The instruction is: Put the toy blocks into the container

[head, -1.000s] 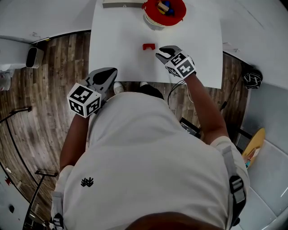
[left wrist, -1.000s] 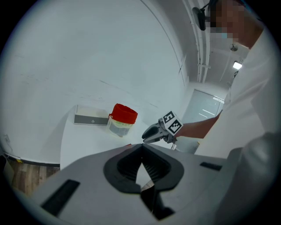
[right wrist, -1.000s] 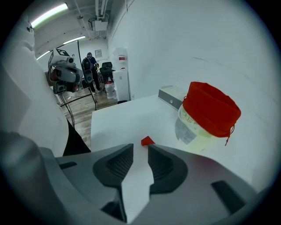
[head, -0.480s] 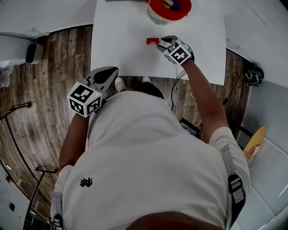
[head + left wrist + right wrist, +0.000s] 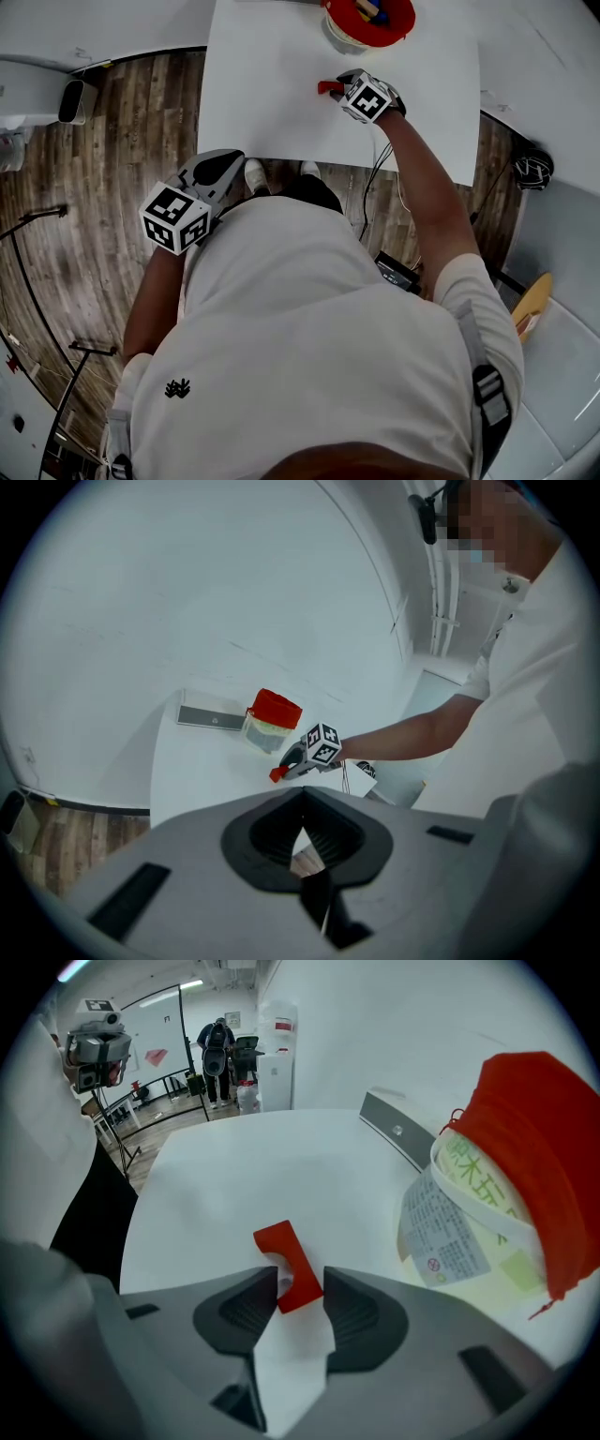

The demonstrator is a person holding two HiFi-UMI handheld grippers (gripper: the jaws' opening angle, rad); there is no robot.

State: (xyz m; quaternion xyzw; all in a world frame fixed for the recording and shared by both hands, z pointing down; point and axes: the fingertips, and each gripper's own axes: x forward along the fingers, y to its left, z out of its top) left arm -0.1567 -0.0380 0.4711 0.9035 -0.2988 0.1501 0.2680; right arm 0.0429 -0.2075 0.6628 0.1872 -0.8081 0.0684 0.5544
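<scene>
Straddling the red arch-shaped toy block point(image 5: 286, 1251), the right gripper point(image 5: 300, 1293) has one grey jaw on each side of the block's near end, and I can see no gap on either side, so it reads as pinched. The block lies flat on the white table point(image 5: 244, 1166) with its notch facing the left-hand jaw.

From the head view, the right gripper point(image 5: 339, 84) is stretched out on a long arm across the white table point(image 5: 272, 84), with the red block point(image 5: 327, 87) right at its tips. The container, a pale printed plastic tub with a red cover draped round its rim point(image 5: 398, 19), stands near, just beyond the gripper, and coloured blocks show inside it. In the right gripper view, that tub point(image 5: 487, 1204) looms on the right, near the block but apart from it, and a flat grey bar point(image 5: 398, 1133) lies at the table's far edge behind it.

Over to the other side: the left gripper point(image 5: 225, 169) is held back near the person's body, above the wooden floor point(image 5: 112, 141), well apart from the table. Its own view shows the left gripper point(image 5: 302, 803) with its tips together and nothing between them, looking across at the tub point(image 5: 270, 722), the grey bar point(image 5: 211, 714) and the red block point(image 5: 277, 773).
</scene>
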